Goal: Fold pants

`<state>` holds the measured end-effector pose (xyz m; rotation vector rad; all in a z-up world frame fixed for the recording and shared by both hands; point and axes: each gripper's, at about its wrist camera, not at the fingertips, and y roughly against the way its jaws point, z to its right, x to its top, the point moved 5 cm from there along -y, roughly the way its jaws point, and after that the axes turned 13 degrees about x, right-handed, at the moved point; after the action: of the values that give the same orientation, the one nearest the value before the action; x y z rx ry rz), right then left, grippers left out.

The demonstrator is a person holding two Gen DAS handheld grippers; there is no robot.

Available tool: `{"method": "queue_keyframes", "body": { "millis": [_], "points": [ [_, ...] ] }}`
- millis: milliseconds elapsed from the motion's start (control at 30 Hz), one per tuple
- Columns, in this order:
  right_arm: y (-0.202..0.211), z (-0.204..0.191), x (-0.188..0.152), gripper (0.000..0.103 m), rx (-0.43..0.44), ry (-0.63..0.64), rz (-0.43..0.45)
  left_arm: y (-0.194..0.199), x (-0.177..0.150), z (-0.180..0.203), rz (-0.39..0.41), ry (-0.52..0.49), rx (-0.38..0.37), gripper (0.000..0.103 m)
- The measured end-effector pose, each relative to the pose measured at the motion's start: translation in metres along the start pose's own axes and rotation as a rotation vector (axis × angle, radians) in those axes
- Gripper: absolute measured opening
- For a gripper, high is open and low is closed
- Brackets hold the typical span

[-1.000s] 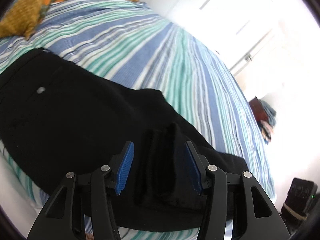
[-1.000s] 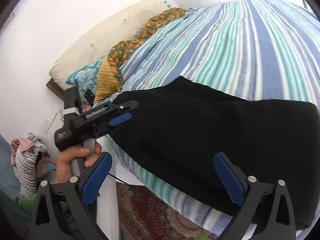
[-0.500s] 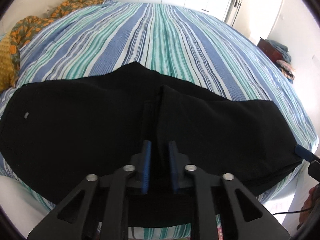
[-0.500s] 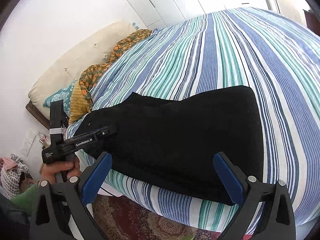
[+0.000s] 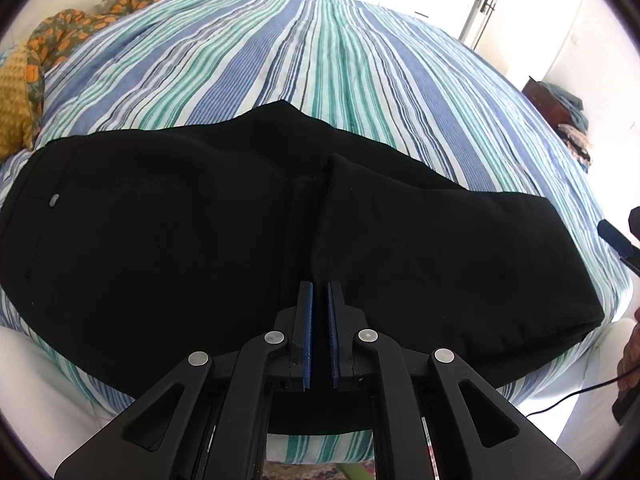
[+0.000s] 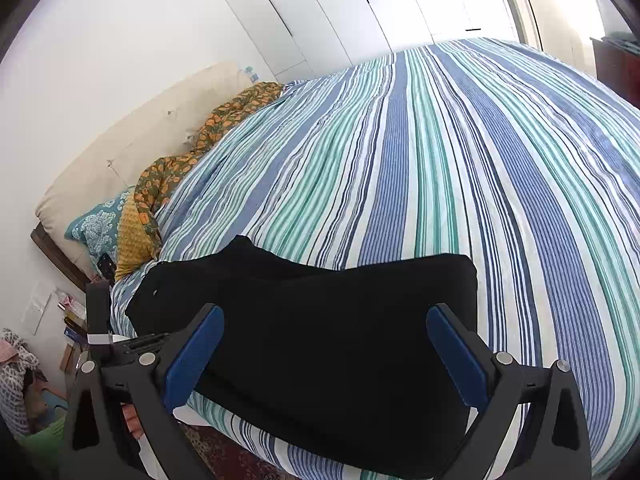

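I've got the black pants (image 5: 168,224) lying flat across the near edge of the striped bedspread (image 5: 320,60), waistband end toward the headboard side, already doubled lengthwise from what I can see. My left gripper (image 5: 319,312) is pinched down on a raised ridge of the pants fabric at the near edge, roughly mid-length; blue pads (image 5: 307,320) are almost touching with the black cloth squeezed between them, and a fold line runs away from the jaws across the garment. A small pale button (image 5: 53,200) shows on the pants toward the waistband end. My right gripper (image 6: 324,360) is wide open, hanging above the pants with nothing between the pads (image 6: 456,356); whether it touches the cloth I can't tell, it looks clear of it. In the left wrist view the right gripper's tip sits just off the pants' folded end, beside the bedspread edge. In the right wrist view I see the left gripper's body and a bit of the hand (image 6: 132,420) holding it, at the near edge of the bedspread by the waistband end. Orange patterned blanket (image 6: 192,160) and teal pillow (image 6: 96,224) are bunched at the headboard end of the bedspread, well apart from the pants.
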<state>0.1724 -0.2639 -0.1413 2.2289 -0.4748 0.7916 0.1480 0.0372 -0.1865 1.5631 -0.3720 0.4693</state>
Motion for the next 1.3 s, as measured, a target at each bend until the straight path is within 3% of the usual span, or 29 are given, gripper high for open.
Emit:
{"method": "queue_keyframes", "body": {
  "millis": [67,133,200,233,267,433,533,700,767,867,967,1133,1200,1300],
  "points": [
    [-0.008,0.0,0.0,0.1,0.02,0.014,-0.017,-0.001,-0.001,-0.001,-0.003,0.003,0.002,0.01],
    [-0.028,0.008,-0.012,0.1,0.045,-0.001,-0.09,-0.001,-0.001,-0.002,-0.008,0.013,0.0,0.012],
    [-0.056,0.026,-0.037,0.101,0.036,-0.067,-0.208,0.001,-0.001,-0.005,-0.012,0.033,-0.012,0.02],
    [-0.066,0.033,-0.049,0.101,0.015,-0.081,-0.246,0.004,-0.001,-0.008,-0.01,0.051,-0.016,0.031],
    [-0.069,0.034,-0.054,0.101,0.004,-0.059,-0.247,0.008,0.0,-0.012,0.0,0.073,-0.007,0.046],
    [-0.057,0.015,-0.043,0.1,-0.027,-0.006,-0.215,0.042,0.014,-0.036,0.172,0.212,-0.001,0.055],
    [-0.042,0.0,-0.022,0.101,-0.01,0.021,-0.15,0.041,0.02,-0.037,0.2,0.203,0.015,0.065],
    [-0.047,-0.014,0.001,0.101,0.017,0.061,-0.142,0.004,0.018,-0.023,0.073,0.14,0.034,0.064],
    [-0.067,-0.005,-0.006,0.101,0.001,0.053,-0.21,-0.007,0.013,-0.021,0.029,0.117,0.064,0.064],
    [-0.103,0.028,-0.039,0.101,-0.068,-0.031,-0.382,-0.009,0.005,-0.023,0.006,0.112,0.057,0.064],
    [-0.098,0.018,-0.033,0.1,-0.076,0.003,-0.346,-0.008,0.007,-0.024,0.007,0.112,0.059,0.064],
    [-0.075,-0.007,0.001,0.1,-0.016,0.014,-0.222,-0.01,0.008,-0.022,0.002,0.1,0.069,0.064],
    [-0.076,-0.008,0.003,0.101,-0.009,0.025,-0.219,-0.01,0.008,-0.023,0.002,0.096,0.07,0.064],
    [-0.094,0.011,-0.013,0.101,-0.049,-0.014,-0.301,-0.012,0.008,-0.023,-0.002,0.101,0.062,0.064]
  ]
}}
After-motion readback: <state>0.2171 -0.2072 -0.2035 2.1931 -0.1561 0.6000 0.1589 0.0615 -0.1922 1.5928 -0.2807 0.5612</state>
